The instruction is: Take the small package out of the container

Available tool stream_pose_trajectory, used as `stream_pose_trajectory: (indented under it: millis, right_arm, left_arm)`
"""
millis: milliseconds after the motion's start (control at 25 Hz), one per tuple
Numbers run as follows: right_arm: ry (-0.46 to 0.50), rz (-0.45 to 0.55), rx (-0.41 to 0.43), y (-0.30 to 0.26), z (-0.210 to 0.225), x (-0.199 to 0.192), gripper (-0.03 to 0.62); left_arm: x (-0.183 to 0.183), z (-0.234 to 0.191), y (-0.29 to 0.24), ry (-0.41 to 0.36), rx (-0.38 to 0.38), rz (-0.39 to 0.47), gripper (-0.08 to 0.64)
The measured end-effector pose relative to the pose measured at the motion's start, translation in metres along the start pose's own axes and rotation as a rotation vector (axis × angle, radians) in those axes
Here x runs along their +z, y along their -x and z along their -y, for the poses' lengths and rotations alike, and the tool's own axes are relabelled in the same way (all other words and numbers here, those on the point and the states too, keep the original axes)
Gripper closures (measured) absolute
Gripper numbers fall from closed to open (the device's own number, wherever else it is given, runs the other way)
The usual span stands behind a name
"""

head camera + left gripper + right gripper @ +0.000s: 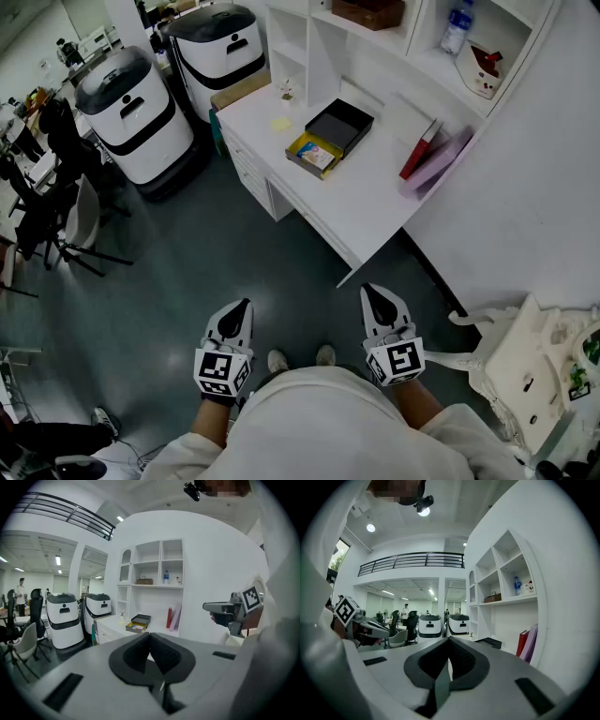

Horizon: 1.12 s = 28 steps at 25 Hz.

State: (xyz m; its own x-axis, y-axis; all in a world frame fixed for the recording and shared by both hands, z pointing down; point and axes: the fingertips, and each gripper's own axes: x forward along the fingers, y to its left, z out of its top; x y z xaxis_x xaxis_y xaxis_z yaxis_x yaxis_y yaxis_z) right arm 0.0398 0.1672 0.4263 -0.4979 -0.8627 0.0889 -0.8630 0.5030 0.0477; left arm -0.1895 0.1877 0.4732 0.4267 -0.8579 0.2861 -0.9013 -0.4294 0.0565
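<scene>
An open container [315, 155] with a yellow inner wall sits on the white desk [375, 202], far ahead of me. A small colourful package [320, 157] lies inside it, and its black lid [342, 124] rests beside it. The left gripper view shows the same container [138, 624] in the distance. My left gripper [245, 305] and right gripper [368, 292] are held low over the grey floor, well short of the desk. Both are shut with nothing between the jaws. The pads meet in the left gripper view [150, 638] and in the right gripper view [449, 643].
Two white-and-black round-topped machines [131, 111] [220, 45] stand left of the desk. A red book and a purple folder [427, 152] lean against the wall. Shelves above hold a water bottle [455, 28]. Chairs [66, 225] stand at the left, and a white ornate chair [530, 366] at the right.
</scene>
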Motion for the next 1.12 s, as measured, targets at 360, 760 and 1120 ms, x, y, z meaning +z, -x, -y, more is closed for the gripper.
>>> stream_pose_trajectory:
  millis: [360,760,1120]
  right_arm:
    - [0.002,0.002,-0.006,0.008,0.006,-0.002,0.569]
    - [-0.013,0.008,0.014,0.009,0.005,-0.004,0.569]
    - [-0.029,-0.002,0.045,0.01,0.001,-0.01,0.568]
  left_arm:
    - [-0.002,0.009,-0.002,-0.008,-0.001,-0.002,0.551]
    - [0.004,0.014,-0.001,-0.021,-0.004,0.019,0.551]
    - [0.031,0.017,0.003,-0.062,0.043,0.147,0.144]
